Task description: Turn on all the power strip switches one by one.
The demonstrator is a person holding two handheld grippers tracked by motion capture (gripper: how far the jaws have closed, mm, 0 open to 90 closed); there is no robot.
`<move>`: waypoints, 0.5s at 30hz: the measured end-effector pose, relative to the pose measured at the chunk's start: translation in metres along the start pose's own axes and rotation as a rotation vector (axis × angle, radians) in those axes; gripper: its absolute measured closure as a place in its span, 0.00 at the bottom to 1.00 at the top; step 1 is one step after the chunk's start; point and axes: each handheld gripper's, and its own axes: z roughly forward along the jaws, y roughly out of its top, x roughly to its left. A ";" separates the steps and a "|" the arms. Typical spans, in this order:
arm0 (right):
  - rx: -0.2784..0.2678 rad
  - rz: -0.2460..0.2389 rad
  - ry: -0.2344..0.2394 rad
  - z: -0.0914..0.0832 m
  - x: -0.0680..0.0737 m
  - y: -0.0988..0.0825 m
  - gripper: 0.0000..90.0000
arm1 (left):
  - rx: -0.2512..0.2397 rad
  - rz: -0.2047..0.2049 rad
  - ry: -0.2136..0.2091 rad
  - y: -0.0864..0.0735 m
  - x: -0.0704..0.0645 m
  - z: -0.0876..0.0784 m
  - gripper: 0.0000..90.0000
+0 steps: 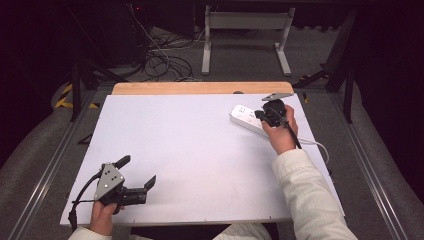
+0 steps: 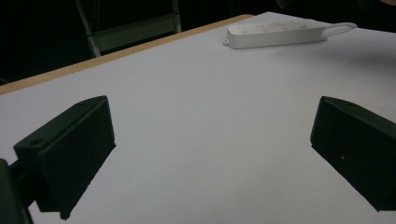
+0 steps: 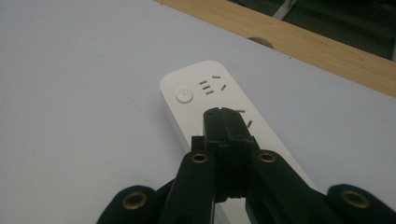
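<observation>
A white-topped table (image 1: 190,150) with a pale wooden far edge carries a white plastic power strip (image 1: 246,119) directly beneath the right claw (image 1: 267,114).

White power strip (image 1: 246,119) lying flat on white table top (image 1: 190,150), near far right corner, long body running diagonally. Round button (image 3: 184,96) and socket slots facing up at its free end. White cord (image 1: 320,147) trailing from other end. Right gripper (image 3: 223,122) fingertips sitting closed directly over strip's middle sockets.

Left gripper (image 1: 137,171), held low at the near left, jaws spread wide. Right gripper (image 1: 260,114), extended far right by a white-sleeved forearm (image 1: 305,190), jaws pressed together.
</observation>
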 end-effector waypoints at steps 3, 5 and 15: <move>-0.005 0.004 0.003 -0.001 -0.001 0.001 1.00 | 0.003 -0.002 -0.001 0.000 0.000 0.000 0.00; -0.006 0.001 0.007 0.001 -0.001 0.002 1.00 | 0.005 -0.003 -0.002 0.000 0.000 0.001 0.00; -0.008 0.002 0.040 0.023 0.004 0.005 1.00 | 0.003 -0.010 0.000 -0.001 0.001 0.001 0.00</move>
